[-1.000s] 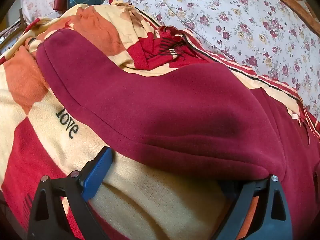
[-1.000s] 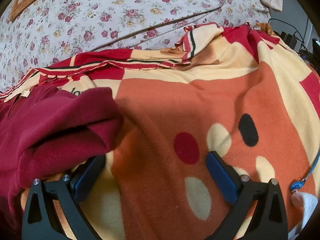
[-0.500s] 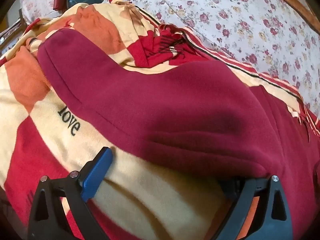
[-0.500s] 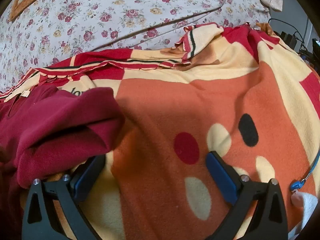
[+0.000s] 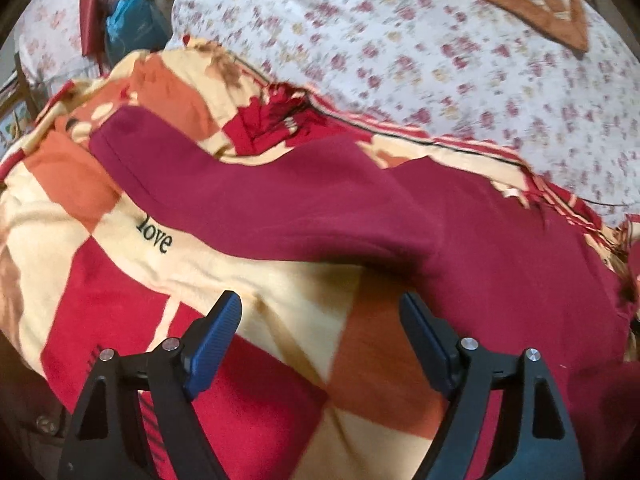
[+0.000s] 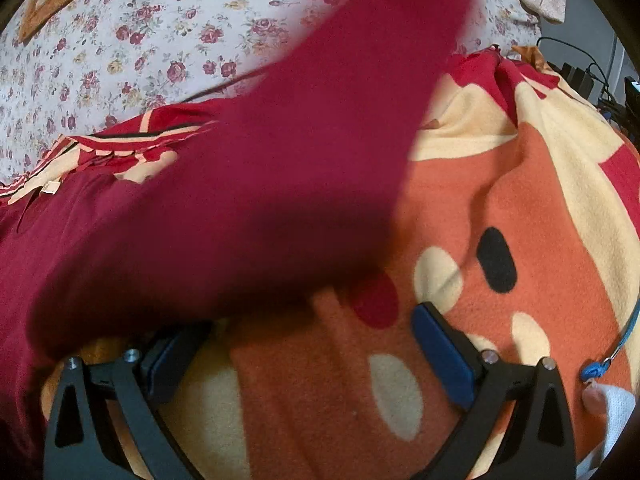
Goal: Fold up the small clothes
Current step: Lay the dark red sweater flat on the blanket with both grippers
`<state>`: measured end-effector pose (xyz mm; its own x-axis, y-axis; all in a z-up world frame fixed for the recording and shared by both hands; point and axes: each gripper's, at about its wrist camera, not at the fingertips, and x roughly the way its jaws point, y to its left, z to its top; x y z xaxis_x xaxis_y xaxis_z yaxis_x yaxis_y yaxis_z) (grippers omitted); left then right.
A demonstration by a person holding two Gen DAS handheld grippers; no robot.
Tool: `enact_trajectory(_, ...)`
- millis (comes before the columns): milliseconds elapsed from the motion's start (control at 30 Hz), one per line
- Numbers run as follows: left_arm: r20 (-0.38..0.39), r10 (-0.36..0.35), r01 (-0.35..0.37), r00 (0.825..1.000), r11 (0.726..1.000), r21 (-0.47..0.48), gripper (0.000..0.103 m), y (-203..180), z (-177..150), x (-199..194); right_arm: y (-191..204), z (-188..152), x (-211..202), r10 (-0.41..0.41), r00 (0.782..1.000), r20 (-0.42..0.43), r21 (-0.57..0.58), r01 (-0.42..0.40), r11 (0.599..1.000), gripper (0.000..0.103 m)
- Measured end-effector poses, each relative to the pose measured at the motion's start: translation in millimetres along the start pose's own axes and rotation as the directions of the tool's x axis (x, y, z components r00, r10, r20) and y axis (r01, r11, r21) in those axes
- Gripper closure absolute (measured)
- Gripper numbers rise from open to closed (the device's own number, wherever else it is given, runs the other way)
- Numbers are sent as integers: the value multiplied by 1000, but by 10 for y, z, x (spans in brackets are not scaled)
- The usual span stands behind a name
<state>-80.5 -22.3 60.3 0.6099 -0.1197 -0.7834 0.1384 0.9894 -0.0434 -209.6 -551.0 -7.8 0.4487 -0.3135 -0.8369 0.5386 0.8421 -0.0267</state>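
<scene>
A maroon fleece garment [image 5: 360, 208] lies on a red, orange and cream blanket [image 5: 256, 280], one long sleeve reaching to the far left. My left gripper [image 5: 320, 300] is open just short of the garment's near edge, with only blanket between its fingers. In the right wrist view a blurred flap of the same garment [image 6: 304, 152] rises toward the upper right and covers much of the view. My right gripper [image 6: 310, 320] is open below it. Its left finger [image 6: 172, 356] is partly hidden under the cloth.
A floral bedsheet [image 5: 440, 60] lies beyond the blanket. A blue bag [image 5: 132, 20] sits at the far left. Cables and plugs [image 6: 592, 80] are past the blanket's right edge. A blue cord [image 6: 624, 336] and a white cloth [image 6: 616, 404] lie at the near right.
The left gripper has drawn back from the garment, whose bulge has flattened. In the right view the garment's flap has swung up and to the right.
</scene>
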Motion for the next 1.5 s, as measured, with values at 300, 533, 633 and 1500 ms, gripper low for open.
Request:
enact_trajectory(300,35,-105,105,994,994,6,39,-347,-67,-287,4,-2,4,0,1000,0,0,0,1000,0)
enact_trajectory(533,26,-138,137,990,989,64,39,-639,-181,-512,7,-1,4,-2,1000,-2,-1,2,1000,0)
enact_trajectory(633,30,-163,160,986,985,69,39,-723,-217,-602,-11,-14,-14,-4,1000,-17,3,4,1000,0)
enact_trajectory(1500,62,-288,275,956,948,160,39,-1248,-298,-1083,111,-347,-2575,463,885,-50,-100,-466,879,1)
